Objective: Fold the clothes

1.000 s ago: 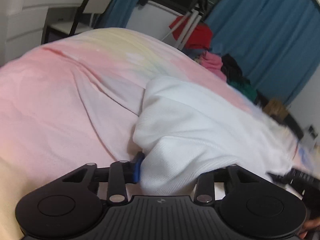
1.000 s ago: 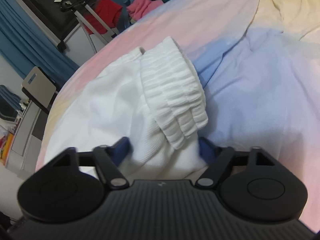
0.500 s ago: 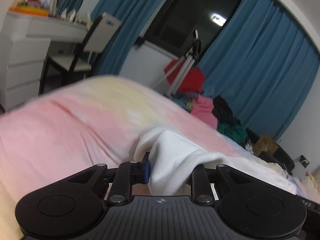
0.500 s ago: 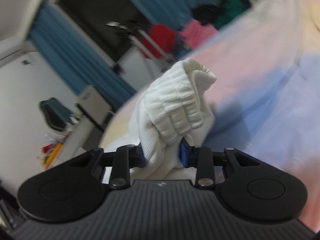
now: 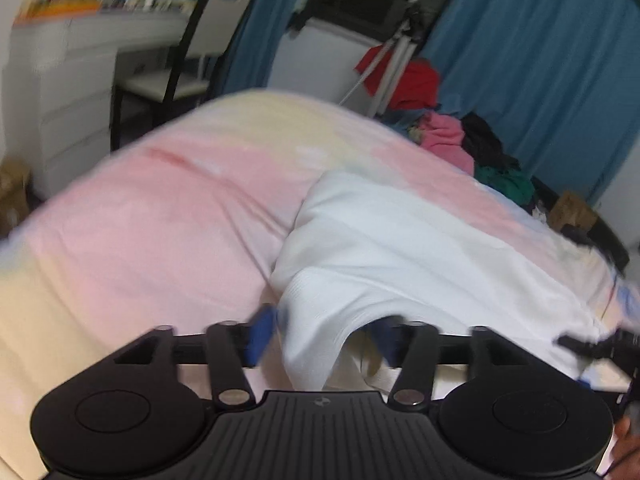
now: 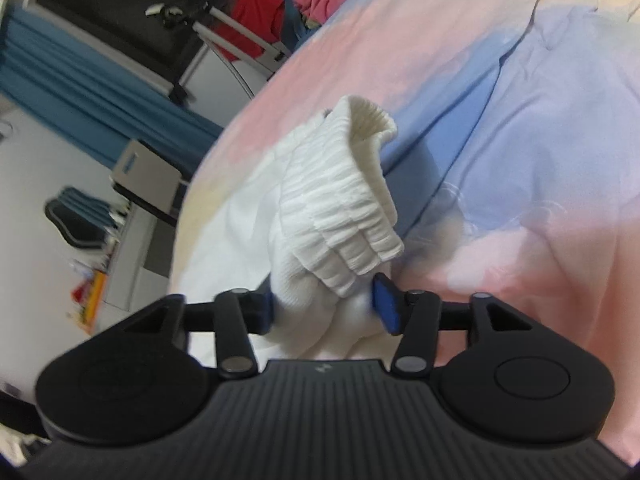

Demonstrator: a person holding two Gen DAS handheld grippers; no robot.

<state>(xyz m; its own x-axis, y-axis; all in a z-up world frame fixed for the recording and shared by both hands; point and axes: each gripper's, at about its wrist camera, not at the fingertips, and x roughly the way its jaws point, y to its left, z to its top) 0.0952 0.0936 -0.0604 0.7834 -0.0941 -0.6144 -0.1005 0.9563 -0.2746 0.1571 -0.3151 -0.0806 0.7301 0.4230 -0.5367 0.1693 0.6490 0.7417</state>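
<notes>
White garment: lies centre frame on the pastel bed.
Left gripper: fingers just opened wide, blurred, hem apparently loose between them.
Right gripper: likewise parted around the ribbed cuff.
Advice: let both edges drop together, then smooth flat.

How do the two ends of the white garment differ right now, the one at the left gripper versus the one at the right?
The end at the left gripper is a plain, smooth hem that drapes flat; the end at the right gripper is a ribbed cuff, bunched and standing up. Both belong to the white garment and lie between fingers that have just been opening.
</notes>
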